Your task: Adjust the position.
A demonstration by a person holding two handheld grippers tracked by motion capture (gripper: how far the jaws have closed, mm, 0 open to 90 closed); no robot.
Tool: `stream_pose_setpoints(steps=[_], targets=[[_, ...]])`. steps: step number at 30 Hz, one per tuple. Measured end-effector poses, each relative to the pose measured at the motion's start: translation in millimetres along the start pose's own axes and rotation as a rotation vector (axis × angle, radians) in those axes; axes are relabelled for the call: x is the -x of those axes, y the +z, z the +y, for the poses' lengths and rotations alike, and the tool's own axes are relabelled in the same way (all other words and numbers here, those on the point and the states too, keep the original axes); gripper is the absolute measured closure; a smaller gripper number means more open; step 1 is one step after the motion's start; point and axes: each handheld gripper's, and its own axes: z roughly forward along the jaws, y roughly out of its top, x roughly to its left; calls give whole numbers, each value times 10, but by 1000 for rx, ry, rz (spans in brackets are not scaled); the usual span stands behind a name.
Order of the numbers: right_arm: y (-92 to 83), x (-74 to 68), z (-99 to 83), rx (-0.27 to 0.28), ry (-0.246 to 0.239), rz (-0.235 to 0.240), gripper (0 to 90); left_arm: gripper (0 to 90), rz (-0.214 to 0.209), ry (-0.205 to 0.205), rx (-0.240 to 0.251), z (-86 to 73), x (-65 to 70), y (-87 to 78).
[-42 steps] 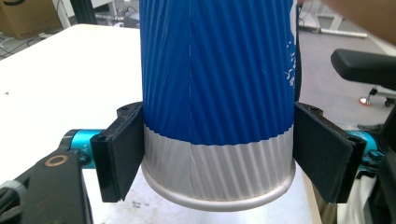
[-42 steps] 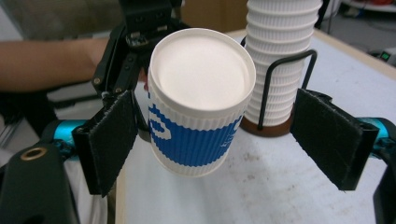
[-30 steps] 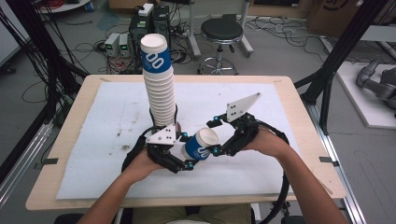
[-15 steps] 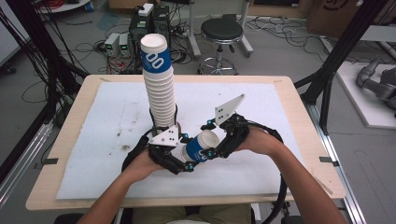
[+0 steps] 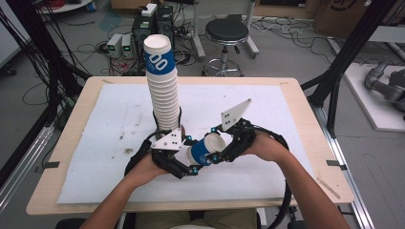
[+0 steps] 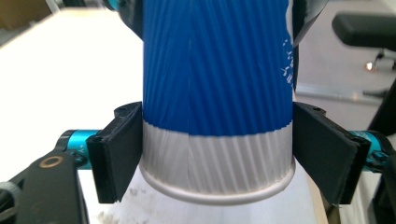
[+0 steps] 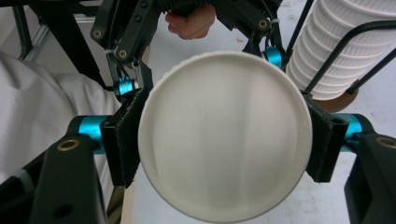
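1. High view: the right gripper (image 5: 217, 150) has just been closing its jaws onto the cup (image 5: 203, 150) at its closed end, while the left gripper (image 5: 188, 164) has just been opening at the rim end. This reads as a handover to the right.
2. Right gripper view: the pads (image 7: 125, 140) clamp the cup (image 7: 224, 135), which lies on its side above the table (image 5: 296, 157), just in front of the cup stack (image 5: 162, 86).
3. Left gripper view: the pads (image 6: 116, 154) flank the cup (image 6: 217, 116); I cannot tell whether they press on it.

A wooden table (image 5: 310, 143) with a white mat (image 5: 119, 119) fills the centre. Behind it, at top centre, a black stool (image 5: 226, 32) stands on grey floor (image 5: 286, 52). Cables and boxes (image 5: 122, 45) lie upper left; black frame posts (image 5: 353, 47) rise upper right.
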Motion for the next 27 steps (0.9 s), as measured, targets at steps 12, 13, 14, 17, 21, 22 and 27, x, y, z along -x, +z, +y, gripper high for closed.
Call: stream_pose_setpoints(steps=[12,13,14,17,21,22,27], targets=[[-154,19,-462,162,116,-65,274,138,43,-70,168,-20,-98,-181],[-163,17,-508,174,125,-78,273,138,48,-82,194,-21,-108,-198],[-174,9,-559,191,141,-87,273,138,50,-86,205,-23,-114,-209],[-193,-15,-641,250,156,-111,272,138,53,-95,228,-26,-125,-228],[-210,-56,-700,304,165,-123,271,138,54,-99,242,-33,-125,-230],[-214,-70,-705,313,165,-123,271,138,52,-101,246,-34,-122,-226],[-211,-131,-687,356,150,-112,271,138,29,-113,257,-45,-103,-184]])
